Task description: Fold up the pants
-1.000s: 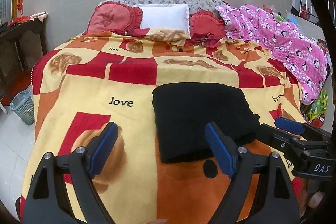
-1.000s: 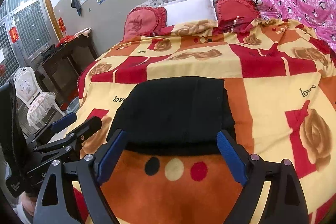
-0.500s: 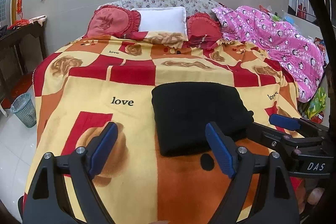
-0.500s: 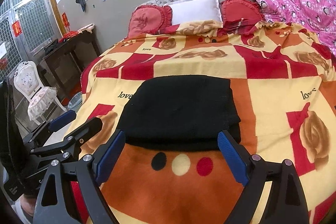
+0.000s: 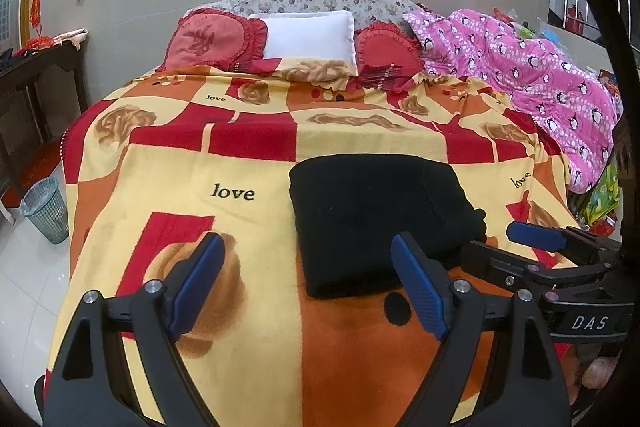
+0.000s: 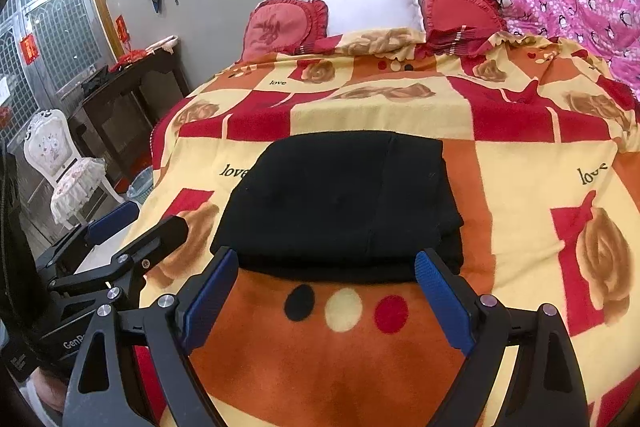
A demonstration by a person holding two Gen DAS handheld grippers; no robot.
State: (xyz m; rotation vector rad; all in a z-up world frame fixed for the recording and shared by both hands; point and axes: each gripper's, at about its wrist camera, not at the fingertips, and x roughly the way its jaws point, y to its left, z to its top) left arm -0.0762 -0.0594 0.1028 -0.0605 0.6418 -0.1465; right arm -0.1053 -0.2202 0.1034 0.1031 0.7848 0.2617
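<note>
Folded black pants (image 6: pixel 340 203) at frame centre on the bed blanket (image 6: pixel 520 163), apparently just beyond both spread, empty tongs: left tongs (image 5: pixel 308 283), right tongs (image 6: pixel 328 301)

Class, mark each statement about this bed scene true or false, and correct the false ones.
1. The black pants lie folded on the blanket. True.
2. The left gripper is clamped on the pants. False: it is open and holds nothing.
3. A white pillow sits between two red cushions. True.
4. The right gripper is shut. False: its jaws stand wide apart.
5. The pink quilt covers the pants. False: it lies apart, at the bed's far right.
</note>
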